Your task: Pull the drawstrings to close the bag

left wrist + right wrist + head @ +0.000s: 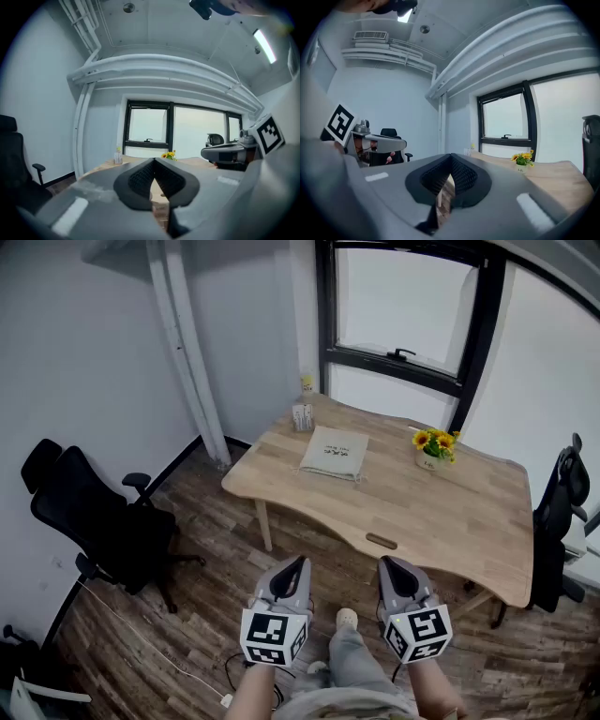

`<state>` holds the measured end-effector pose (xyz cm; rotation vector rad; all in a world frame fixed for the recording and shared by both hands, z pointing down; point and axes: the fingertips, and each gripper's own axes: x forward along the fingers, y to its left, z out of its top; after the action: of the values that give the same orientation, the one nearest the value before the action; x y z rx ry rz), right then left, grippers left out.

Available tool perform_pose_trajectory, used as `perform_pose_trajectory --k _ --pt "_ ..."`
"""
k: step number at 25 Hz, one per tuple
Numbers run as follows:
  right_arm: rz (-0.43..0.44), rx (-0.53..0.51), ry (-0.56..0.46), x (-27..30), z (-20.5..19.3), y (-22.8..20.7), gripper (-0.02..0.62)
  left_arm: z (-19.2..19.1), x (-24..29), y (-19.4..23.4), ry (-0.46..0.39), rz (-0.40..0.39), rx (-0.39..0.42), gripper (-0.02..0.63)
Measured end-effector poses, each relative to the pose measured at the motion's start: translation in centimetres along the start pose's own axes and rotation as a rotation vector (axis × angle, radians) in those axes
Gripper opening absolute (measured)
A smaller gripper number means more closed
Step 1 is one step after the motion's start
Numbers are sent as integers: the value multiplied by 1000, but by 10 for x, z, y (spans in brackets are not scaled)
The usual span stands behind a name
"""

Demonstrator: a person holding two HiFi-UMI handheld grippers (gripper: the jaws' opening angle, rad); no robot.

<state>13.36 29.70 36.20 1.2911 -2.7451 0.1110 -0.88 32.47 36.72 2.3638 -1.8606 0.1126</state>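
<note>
A flat beige drawstring bag (pixel 335 453) lies on the wooden table (pixel 450 512), toward its far left part. Both grippers hang well short of the table, above the floor. My left gripper (pixel 298 562) is shut with nothing in it, its jaw tips meeting (pixel 154 161). To its right, my right gripper (pixel 384 563) is shut and empty too, tips together (pixel 451 156). In the gripper views the bag itself is hidden behind the jaws; only the table's top shows.
A small pot of yellow flowers (pixel 436 448) and a little card holder (pixel 302 417) stand on the table. Black office chairs sit at the left (pixel 94 521) and far right (pixel 558 521). A cable (pixel 187 673) runs over the wooden floor.
</note>
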Motion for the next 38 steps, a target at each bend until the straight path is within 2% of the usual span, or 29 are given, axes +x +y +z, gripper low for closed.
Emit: perform_pose_trajectory --k 12,20,24,28,31,34,38 --pt "2 -12 -49 25 11 -17 2 9 26 14 -15 12 22 6" --pt "1 6 -52 73 14 -53 3 14 78 37 -1 26 29 6" --pt "18 -3 -53 108 21 -69 5 27 109 57 -22 54 51 6" --pt "42 -10 -44 145 28 -87 66 36 146 76 -23 70 57 12" --pt "47 -15 -33 172 29 -105 99 37 174 88 -7 70 58 61" --pt "61 -14 -12 199 27 -121 117 34 200 102 13 85 65 100" --pt "93 -12 27 232 19 -139 130 23 232 123 60 115 62 114"
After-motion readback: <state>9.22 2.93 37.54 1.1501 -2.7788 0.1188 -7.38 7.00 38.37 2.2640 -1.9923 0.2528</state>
